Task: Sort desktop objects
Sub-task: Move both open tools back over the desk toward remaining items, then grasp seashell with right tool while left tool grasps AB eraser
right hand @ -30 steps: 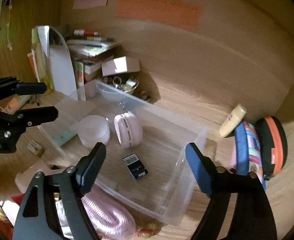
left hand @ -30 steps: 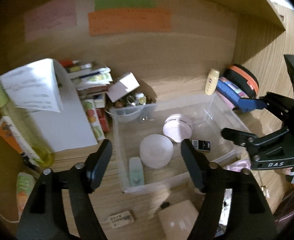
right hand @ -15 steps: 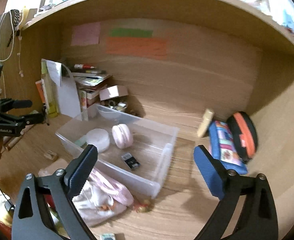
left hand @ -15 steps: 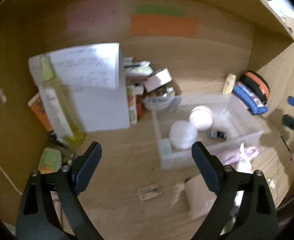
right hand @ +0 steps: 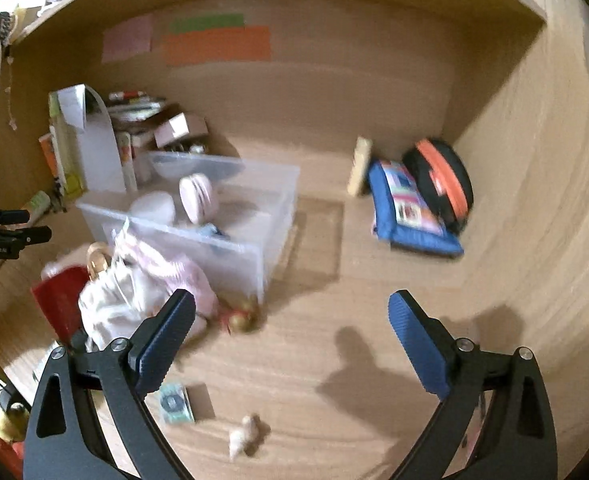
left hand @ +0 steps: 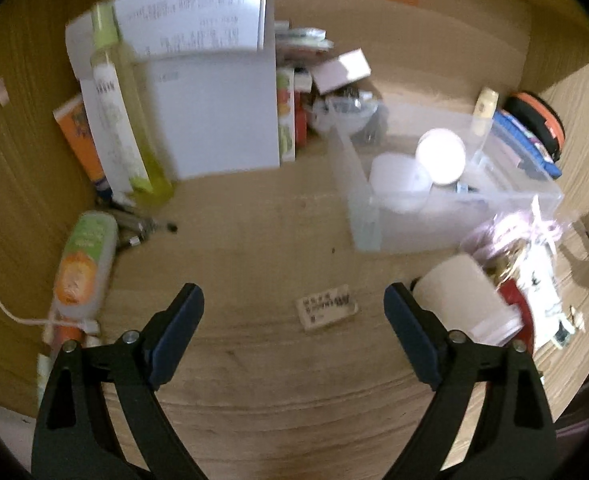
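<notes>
Inside one clear bin (left hand: pixel 358 184), two round white cases (left hand: pixel 440 156); both grippers (left hand: pixel 294 316) (right hand: pixel 290 330) spread, empty

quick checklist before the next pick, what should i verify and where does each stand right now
1. Left hand-held gripper open and empty: ok.
2. Right hand-held gripper open and empty: ok.
3. Clear bin has room left: ok, part of its floor is bare.
4. Small label card free to grasp: ok, it lies alone on the desk.
5. Pink and white bundle clear of the bin: not ok, it lies against the front wall.
6. Picture sharp enough to aim: not ok, both views are blurred.
</notes>
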The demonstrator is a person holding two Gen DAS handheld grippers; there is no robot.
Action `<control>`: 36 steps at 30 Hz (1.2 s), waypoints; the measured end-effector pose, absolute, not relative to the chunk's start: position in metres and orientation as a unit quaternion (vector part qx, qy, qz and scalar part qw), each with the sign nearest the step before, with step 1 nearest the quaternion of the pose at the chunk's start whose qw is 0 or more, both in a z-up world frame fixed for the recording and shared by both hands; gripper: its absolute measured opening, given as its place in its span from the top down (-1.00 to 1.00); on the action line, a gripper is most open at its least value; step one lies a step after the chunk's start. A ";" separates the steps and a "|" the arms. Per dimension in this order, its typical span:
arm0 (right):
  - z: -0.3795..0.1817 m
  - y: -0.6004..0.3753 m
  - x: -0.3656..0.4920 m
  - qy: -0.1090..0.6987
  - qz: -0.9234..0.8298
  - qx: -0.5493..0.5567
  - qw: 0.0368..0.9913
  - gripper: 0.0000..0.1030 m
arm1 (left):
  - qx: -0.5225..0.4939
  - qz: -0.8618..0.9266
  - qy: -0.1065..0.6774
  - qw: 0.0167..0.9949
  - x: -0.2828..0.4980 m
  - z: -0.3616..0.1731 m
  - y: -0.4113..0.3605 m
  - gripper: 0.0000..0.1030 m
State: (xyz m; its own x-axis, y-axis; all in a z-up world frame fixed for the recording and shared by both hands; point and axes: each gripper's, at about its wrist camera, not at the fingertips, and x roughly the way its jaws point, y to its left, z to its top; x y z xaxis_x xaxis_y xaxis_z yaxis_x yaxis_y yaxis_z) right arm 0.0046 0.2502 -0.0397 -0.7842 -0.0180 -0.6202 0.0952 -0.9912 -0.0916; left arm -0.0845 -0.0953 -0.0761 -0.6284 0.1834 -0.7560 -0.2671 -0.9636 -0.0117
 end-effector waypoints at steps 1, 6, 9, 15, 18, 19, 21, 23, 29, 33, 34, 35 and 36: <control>-0.044 0.252 0.007 0.058 -0.942 0.330 0.028 -0.87 | -0.420 0.897 0.048 0.126 -0.086 -0.081 -0.095 -0.79; -0.067 0.259 0.020 0.061 -0.933 0.353 0.019 -0.87 | -0.437 0.889 0.056 0.123 -0.094 -0.099 -0.088 -0.79; -0.082 0.262 0.026 0.056 -0.927 0.371 0.024 -0.84 | -0.441 0.887 0.044 0.132 -0.096 -0.103 -0.087 -0.79; -0.100 0.265 0.033 0.038 -0.916 0.398 0.040 -0.51 | -0.433 0.891 0.046 0.130 -0.095 -0.102 -0.084 -0.79; -0.107 0.263 0.034 0.033 -0.909 0.411 0.054 -0.33 | -0.434 0.890 0.048 0.130 -0.093 -0.103 -0.084 -0.79; -0.109 0.262 0.034 0.034 -0.907 0.415 0.059 -0.23 | -0.434 0.890 0.050 0.131 -0.092 -0.102 -0.084 -0.79; -0.113 0.260 0.035 0.031 -0.904 0.421 0.068 -0.10 | -0.430 0.892 0.054 0.130 -0.089 -0.101 -0.085 -0.79; -0.117 0.257 0.036 0.034 -0.902 0.425 0.073 0.01 | -0.425 0.894 0.062 0.126 -0.085 -0.100 -0.085 -0.79; -0.115 0.249 0.039 0.049 -0.904 0.416 0.087 0.43 | -0.429 0.892 0.075 0.123 -0.085 -0.105 -0.080 -0.73; -0.114 0.249 0.039 0.051 -0.904 0.414 0.088 0.65 | -0.436 0.889 0.067 0.126 -0.091 -0.106 -0.079 -0.47; -0.114 0.249 0.038 0.051 -0.904 0.414 0.088 0.64 | -0.439 0.888 0.063 0.125 -0.093 -0.107 -0.079 -0.38; -0.114 0.250 0.038 0.050 -0.904 0.414 0.088 0.64 | -0.444 0.885 0.059 0.126 -0.097 -0.109 -0.080 -0.29; -0.114 0.250 0.037 0.050 -0.905 0.414 0.087 0.65 | -0.447 0.884 0.057 0.126 -0.098 -0.110 -0.080 -0.25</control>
State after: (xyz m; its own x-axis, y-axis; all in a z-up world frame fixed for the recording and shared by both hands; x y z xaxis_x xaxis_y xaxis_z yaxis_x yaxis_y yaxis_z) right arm 0.0366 0.2501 -0.1143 -0.6415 -0.1166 -0.7582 0.1989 -0.9799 -0.0176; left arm -0.0985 -0.0796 -0.1101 -0.5682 0.1711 -0.8049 -0.2731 -0.9619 -0.0117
